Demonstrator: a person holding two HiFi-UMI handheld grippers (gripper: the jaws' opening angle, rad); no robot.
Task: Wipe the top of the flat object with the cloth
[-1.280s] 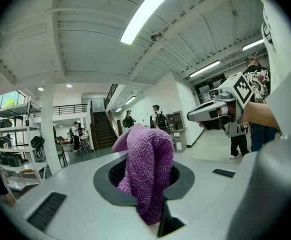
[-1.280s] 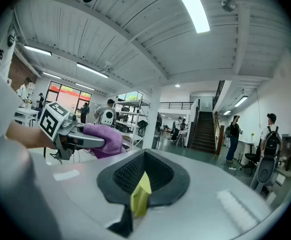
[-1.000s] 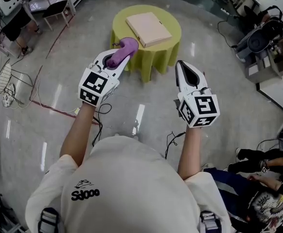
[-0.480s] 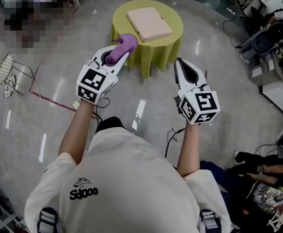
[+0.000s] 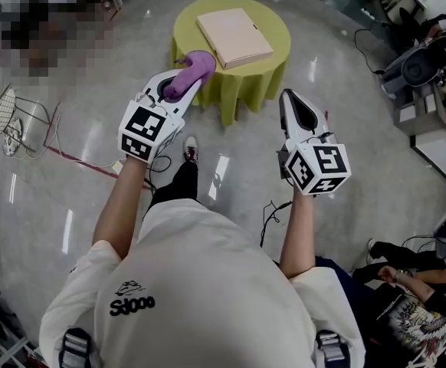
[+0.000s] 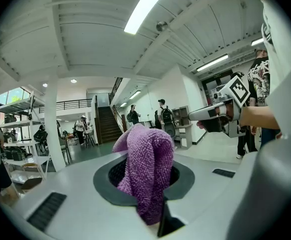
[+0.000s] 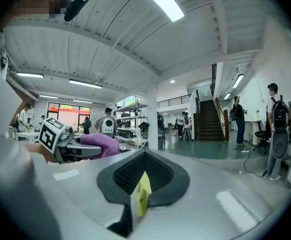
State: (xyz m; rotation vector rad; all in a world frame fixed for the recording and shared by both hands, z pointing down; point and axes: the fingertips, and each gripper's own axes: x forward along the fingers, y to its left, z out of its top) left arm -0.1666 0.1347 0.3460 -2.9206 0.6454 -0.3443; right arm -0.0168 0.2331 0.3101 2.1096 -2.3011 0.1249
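Note:
A flat pinkish-beige box [image 5: 234,37] lies on a small round table with a yellow-green cover [image 5: 265,71], ahead of me on the floor. My left gripper [image 5: 183,85] is shut on a purple cloth [image 5: 191,71], held in the air just short of the table's near left edge. The cloth [image 6: 145,154] bulges up out of the shut jaws of the left gripper [image 6: 146,178]. My right gripper [image 5: 296,104] is shut with nothing in it, in the air to the right of the table and short of it. In the right gripper view, that gripper [image 7: 143,176] points past the left one.
A red cable [image 5: 77,163] and a wire rack [image 5: 1,117] lie on the glossy floor at left. Desks with equipment [image 5: 426,60] stand at the right. A seated person [image 5: 407,282] is at lower right. My shoe [image 5: 191,150] shows between the arms.
I have stepped towards the table; my leg and shoe now show between the arms. Both grippers keep their hold and stand about as before.

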